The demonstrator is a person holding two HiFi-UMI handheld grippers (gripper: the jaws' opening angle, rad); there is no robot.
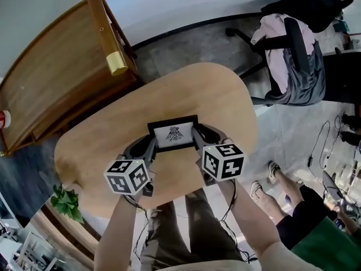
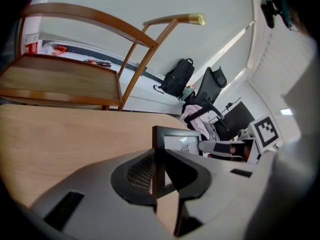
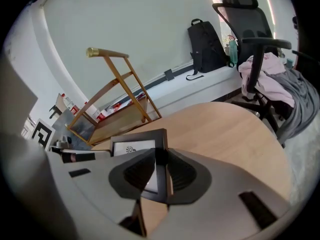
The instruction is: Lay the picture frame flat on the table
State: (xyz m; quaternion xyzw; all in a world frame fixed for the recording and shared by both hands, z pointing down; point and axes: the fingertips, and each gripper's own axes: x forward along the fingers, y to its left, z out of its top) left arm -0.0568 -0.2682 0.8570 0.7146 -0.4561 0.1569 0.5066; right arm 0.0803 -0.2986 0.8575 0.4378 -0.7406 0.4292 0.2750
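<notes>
A small black picture frame (image 1: 173, 133) with a white print stands roughly upright on the rounded wooden table (image 1: 192, 89), near its front edge. My left gripper (image 1: 151, 145) is shut on the frame's left side bar (image 2: 160, 154). The right gripper (image 1: 197, 138) is shut on the frame's right side bar (image 3: 161, 156). In the left gripper view the frame's face (image 2: 182, 143) shows past the jaws, with the other gripper beyond it. The right gripper view shows the print (image 3: 132, 147) to the left of the jaws.
A wooden chair (image 1: 67, 89) stands at the table's far left. An office chair draped with clothes (image 1: 293, 55) sits at the right. A seated person's feet (image 1: 265, 185) are by the table's right side. A green plant (image 1: 66, 202) is at the lower left.
</notes>
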